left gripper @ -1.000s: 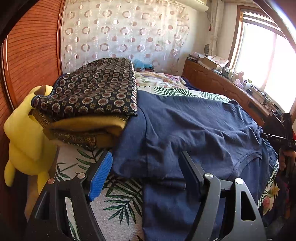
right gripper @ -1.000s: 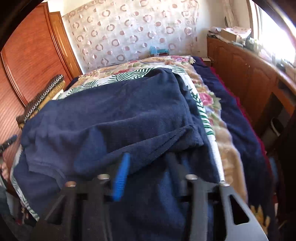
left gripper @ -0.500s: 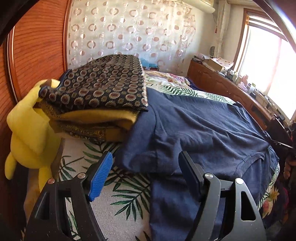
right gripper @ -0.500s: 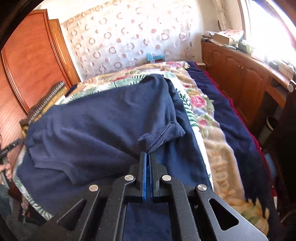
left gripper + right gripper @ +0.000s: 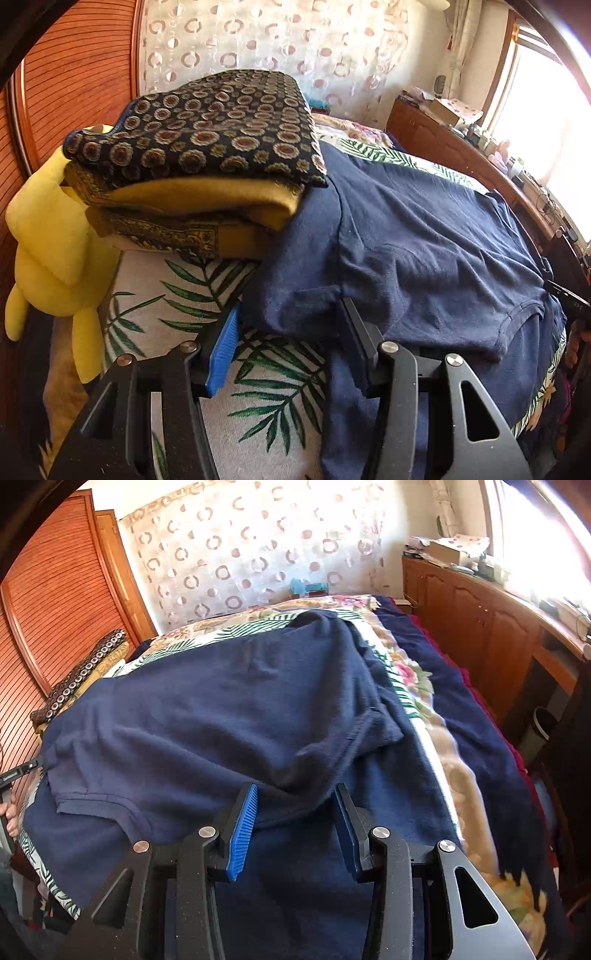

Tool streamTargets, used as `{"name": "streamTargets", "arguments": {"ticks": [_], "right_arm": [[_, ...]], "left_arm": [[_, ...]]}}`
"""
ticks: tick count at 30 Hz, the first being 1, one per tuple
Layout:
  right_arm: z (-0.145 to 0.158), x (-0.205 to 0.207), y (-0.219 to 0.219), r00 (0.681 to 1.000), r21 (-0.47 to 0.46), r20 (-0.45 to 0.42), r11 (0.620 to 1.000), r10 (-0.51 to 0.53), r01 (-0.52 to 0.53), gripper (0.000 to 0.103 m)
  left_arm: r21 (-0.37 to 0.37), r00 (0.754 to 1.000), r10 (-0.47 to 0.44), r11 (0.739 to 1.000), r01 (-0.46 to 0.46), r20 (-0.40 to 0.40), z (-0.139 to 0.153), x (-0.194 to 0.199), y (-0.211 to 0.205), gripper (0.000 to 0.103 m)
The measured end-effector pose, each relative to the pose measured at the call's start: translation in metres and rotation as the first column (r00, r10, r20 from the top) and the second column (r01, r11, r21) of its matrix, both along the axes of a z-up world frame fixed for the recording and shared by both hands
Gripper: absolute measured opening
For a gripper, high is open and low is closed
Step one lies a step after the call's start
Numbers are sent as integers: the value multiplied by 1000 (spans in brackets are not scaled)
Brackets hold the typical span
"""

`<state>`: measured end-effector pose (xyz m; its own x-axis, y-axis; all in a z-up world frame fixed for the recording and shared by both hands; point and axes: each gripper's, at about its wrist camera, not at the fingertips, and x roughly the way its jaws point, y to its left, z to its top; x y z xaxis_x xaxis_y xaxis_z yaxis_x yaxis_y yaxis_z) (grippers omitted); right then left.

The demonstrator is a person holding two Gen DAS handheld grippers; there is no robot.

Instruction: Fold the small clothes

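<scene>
From the left wrist camera, the left gripper (image 5: 291, 345) has its jaws wide apart. One finger has a blue pad (image 5: 223, 356) and the other finger (image 5: 356, 345) is black. A bunched sleeve end of the dark blue shirt (image 5: 424, 251) sits between the two fingers, but they do not squeeze it. The shirt lies spread over the bed (image 5: 177, 302), which has a sheet with green leaves on it. The shirt reaches from the middle of the bed to the bed's right edge. Its neck opening is near that right edge. Its left side touches a pile of folded blankets (image 5: 207, 162). The top blanket is dark with round gold flowers, and yellow ones lie under it. The pile sits at the bed's left edge. A yellow soft toy (image 5: 51, 236) hangs at the left edge beside the pile. A brown wooden wardrobe (image 5: 74, 74) stands behind it. A curtain with rings (image 5: 277, 44) hangs at the far end of the bed.

From the right wrist camera, the right gripper (image 5: 295, 825) also has its jaws wide apart and holds nothing. A fold of the dark blue shirt (image 5: 221, 709) lies just in front of its fingers. One short sleeve lies near the bed's right side, over a flowery blanket (image 5: 413, 679). The pile of blankets shows at the far left edge. A long wooden cabinet (image 5: 480, 627) stands along the window wall, apart from the bed.
</scene>
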<state>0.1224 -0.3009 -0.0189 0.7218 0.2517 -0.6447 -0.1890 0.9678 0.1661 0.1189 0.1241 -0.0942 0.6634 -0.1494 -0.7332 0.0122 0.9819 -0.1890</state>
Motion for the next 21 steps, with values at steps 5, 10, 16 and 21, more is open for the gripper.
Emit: {"name": "streamTargets", "arguments": {"ticks": [5, 10, 16, 21], "right_arm": [[-7, 7, 8, 1000, -20, -8, 1000, 15, -15, 42], [-4, 7, 6, 999, -25, 27, 999, 48, -47, 4], [7, -4, -1, 993, -20, 103, 998, 58, -56, 3], [24, -15, -13, 986, -3, 162, 999, 44, -45, 2]], "left_arm": [[-28, 1000, -28, 999, 29, 9, -1, 2, -1, 23], [31, 995, -64, 998, 62, 75, 17, -5, -16, 6], [2, 983, -94, 996, 95, 156, 53, -21, -31, 4], [-41, 967, -120, 990, 132, 224, 85, -33, -46, 4]]}}
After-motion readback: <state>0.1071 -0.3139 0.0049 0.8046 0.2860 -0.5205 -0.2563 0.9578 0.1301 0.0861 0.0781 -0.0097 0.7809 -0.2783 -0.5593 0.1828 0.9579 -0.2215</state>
